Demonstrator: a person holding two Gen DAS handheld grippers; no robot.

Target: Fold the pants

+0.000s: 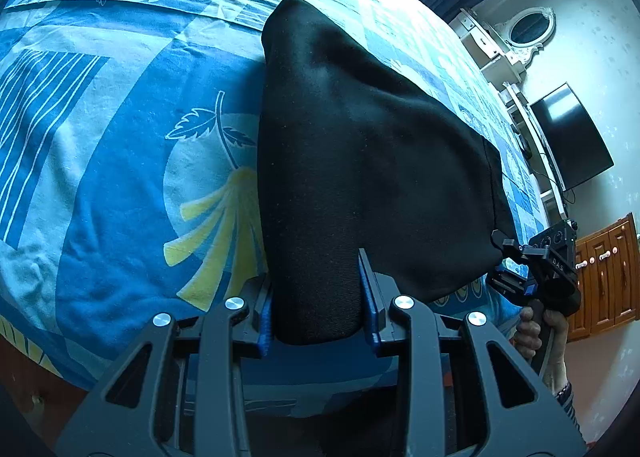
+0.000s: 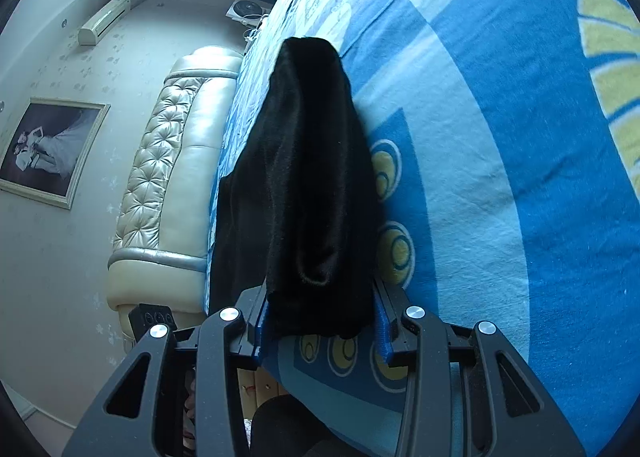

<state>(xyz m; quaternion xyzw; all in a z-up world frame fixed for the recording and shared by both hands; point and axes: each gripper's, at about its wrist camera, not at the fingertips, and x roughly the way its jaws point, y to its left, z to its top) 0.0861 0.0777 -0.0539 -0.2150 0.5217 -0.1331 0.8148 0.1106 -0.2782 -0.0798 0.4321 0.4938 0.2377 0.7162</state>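
Pants (image 1: 360, 161) hang over the bed (image 1: 120, 161), pinched at 2 ends by the left claw (image 1: 320, 297) and right claw (image 2: 322, 321). Uneven pull may slip cloth free, skewing the fold.

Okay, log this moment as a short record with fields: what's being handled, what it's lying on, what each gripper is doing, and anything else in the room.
item: black pants, bunched, lifted at the near edge
surface: bed with a blue patterned sheet
left gripper: shut on a fold of the pants
right gripper: shut on another fold of the pants
room: padded cream headboard, framed picture, dark screen
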